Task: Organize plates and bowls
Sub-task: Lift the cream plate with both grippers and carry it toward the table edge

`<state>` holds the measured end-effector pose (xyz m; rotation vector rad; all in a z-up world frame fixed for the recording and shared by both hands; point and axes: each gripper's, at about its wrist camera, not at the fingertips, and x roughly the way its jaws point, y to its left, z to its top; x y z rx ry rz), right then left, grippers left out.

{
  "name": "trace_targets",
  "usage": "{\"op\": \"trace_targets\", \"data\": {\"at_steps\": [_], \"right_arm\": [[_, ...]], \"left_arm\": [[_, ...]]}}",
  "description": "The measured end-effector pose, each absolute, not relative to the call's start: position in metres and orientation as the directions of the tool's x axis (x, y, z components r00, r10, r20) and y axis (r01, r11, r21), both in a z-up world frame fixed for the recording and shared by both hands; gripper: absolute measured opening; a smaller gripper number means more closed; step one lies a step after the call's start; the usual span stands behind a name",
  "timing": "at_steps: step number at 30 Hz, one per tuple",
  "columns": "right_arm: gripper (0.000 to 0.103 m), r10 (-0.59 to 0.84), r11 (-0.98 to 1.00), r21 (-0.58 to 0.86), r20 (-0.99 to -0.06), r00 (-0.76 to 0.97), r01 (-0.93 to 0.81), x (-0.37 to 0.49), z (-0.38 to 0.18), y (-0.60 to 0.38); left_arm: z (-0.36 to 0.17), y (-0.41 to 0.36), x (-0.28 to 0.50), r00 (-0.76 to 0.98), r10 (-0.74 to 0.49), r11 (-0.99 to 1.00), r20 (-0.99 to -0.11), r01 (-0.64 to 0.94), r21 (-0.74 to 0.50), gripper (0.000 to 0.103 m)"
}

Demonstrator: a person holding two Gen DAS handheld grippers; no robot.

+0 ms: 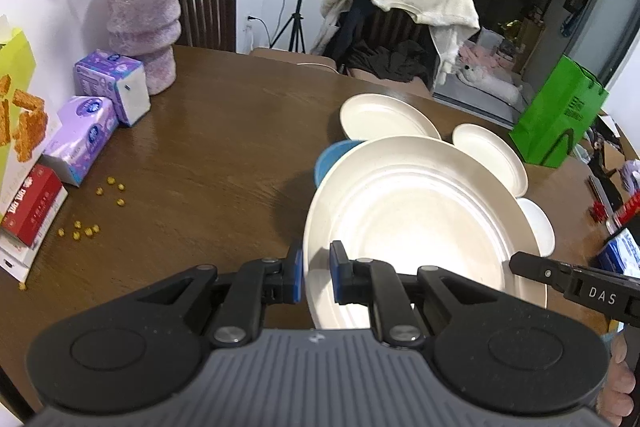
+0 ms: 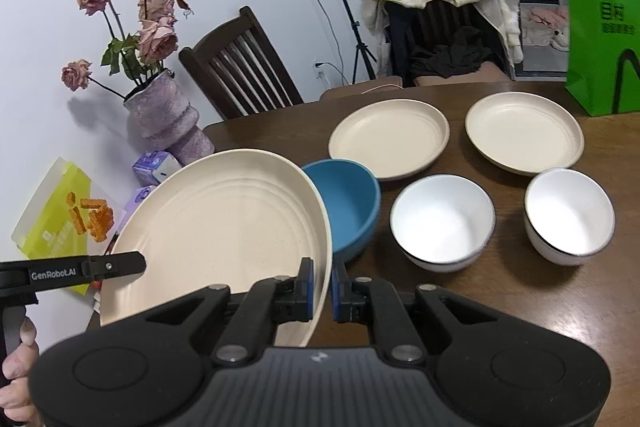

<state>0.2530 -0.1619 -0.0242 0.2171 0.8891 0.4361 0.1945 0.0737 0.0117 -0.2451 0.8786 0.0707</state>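
Dark brown wooden table [image 2: 500,307] fills the lower half of both views, with a white wall in the upper left and dark glass doors in the upper right. Both tools grasp one large cream plate [image 2: 224,227], lifted off the table and tilted. In the left wrist view, the left gripper [image 1: 316,277] sits at lower centre with its blue pads either side of the plate's near-left rim, clenched on it. In the right wrist view, the right gripper [image 2: 322,291] at lower centre pinches the plate's right rim between its pads in the same way.

Just behind the raised plate in the right wrist view stands a blue bowl [image 2: 348,203], partly hidden by the plate's edge. Right of it, in the middle of the frame, are two white bowls: the nearer white bowl [image 2: 442,221] and the far-right white bowl [image 2: 568,213], standing apart. Above them lie two smaller cream plates, the left small plate [image 2: 390,139] and the right small plate [image 2: 524,137], flat on the table.

A green paper bag [image 2: 600,39] stands at the upper right edge. At centre left, a purple vase [image 2: 164,119] holds dried pink roses [image 2: 152,27]. Tissue packs [image 1: 108,87] and scattered yellow bits [image 1: 96,211] lie at the left of the left wrist view.
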Motion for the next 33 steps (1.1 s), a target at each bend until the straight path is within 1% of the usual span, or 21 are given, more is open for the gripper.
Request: {"op": "trace_targets", "data": {"at_steps": [14, 33], "right_arm": [[0.008, 0.419, 0.908, 0.346, -0.715, 0.56, -0.238, 0.214, -0.038, -0.205], [0.009, 0.368, 0.93, 0.315, -0.764, 0.529, -0.191, 0.169, -0.082, -0.241]], "left_arm": [[-0.01, 0.036, 0.168, 0.613, -0.072, 0.978, -0.787, -0.113, -0.178, 0.014], [-0.064, 0.004, 0.146, 0.539, -0.115, 0.982, -0.834, -0.065, -0.178, 0.014]]}}
